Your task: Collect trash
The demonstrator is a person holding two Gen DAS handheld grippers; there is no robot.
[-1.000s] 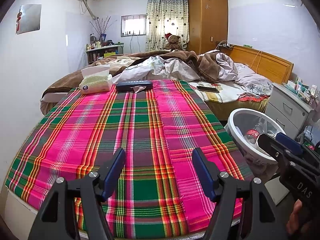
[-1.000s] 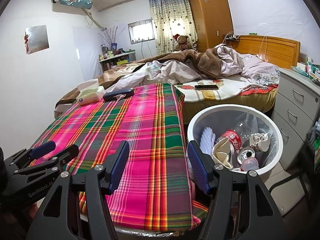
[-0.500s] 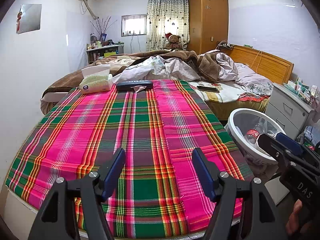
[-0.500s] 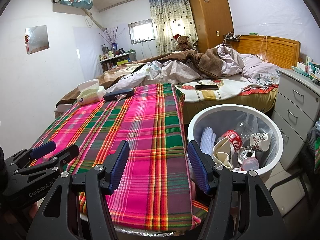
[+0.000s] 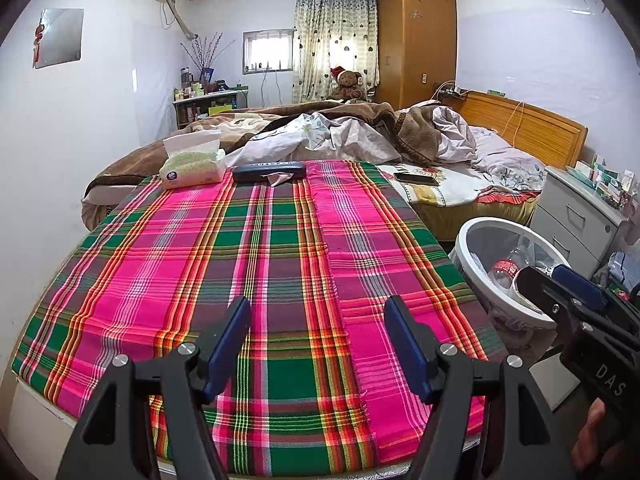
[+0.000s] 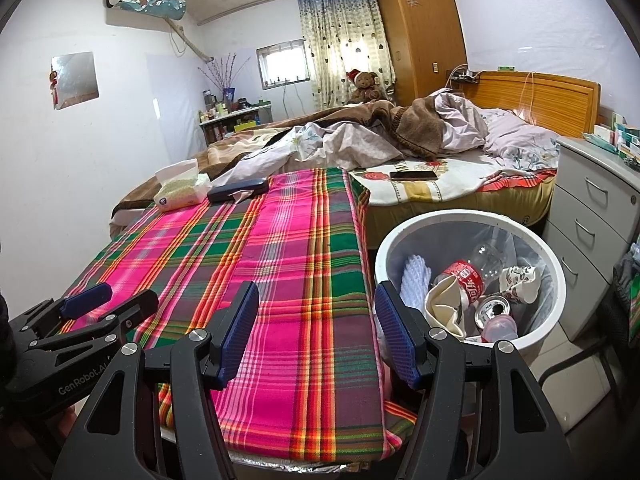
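My left gripper (image 5: 316, 312) hangs open over the near edge of the plaid tablecloth (image 5: 280, 248), with nothing between its fingers. My right gripper (image 6: 316, 296) is open and empty too, over the table's right corner beside the white trash bin (image 6: 472, 216). The bin holds a crushed cola bottle (image 6: 468, 276), a can (image 6: 494, 310), a paper cup (image 6: 520, 278) and crumpled paper (image 6: 440, 304). A small crumpled tissue (image 5: 280, 178) lies against a dark case (image 5: 270, 169) at the table's far edge. Each gripper shows in the other's view: right gripper (image 5: 540, 276), left gripper (image 6: 130, 296).
A tissue pack (image 5: 192, 166) stands at the far left of the table. Behind it is an unmade bed (image 5: 360, 136) with a phone (image 5: 414, 178) on it. A grey nightstand (image 6: 592, 208) stands right of the bin, with a chair frame (image 6: 568, 364) near it.
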